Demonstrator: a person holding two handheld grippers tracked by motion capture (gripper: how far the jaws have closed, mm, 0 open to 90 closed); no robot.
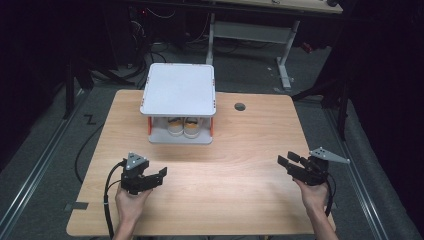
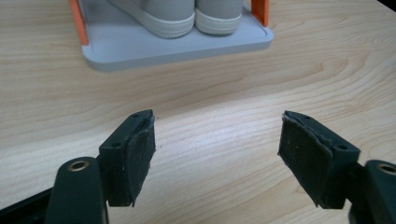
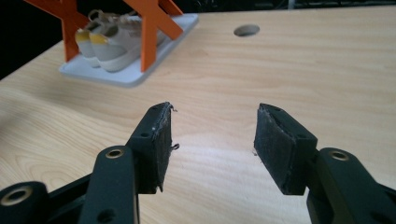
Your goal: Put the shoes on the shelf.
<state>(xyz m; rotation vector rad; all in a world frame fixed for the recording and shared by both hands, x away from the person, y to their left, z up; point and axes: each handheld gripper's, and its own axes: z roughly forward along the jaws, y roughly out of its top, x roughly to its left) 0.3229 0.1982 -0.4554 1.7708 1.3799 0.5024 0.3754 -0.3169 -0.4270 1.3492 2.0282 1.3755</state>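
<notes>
Both the left gripper [image 1: 161, 176] and the right gripper [image 1: 286, 159] sit released, jaws apart, grasping nothing; 2 shoes [image 1: 183, 127] on the rack [image 1: 178, 90] lie at 12 o'clock.

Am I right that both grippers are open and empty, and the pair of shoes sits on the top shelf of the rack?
Not quite. The left gripper and the right gripper are open and empty, but the shoes sit on the bottom shelf, under the bare top shelf of the rack. The high view shows it.
</notes>
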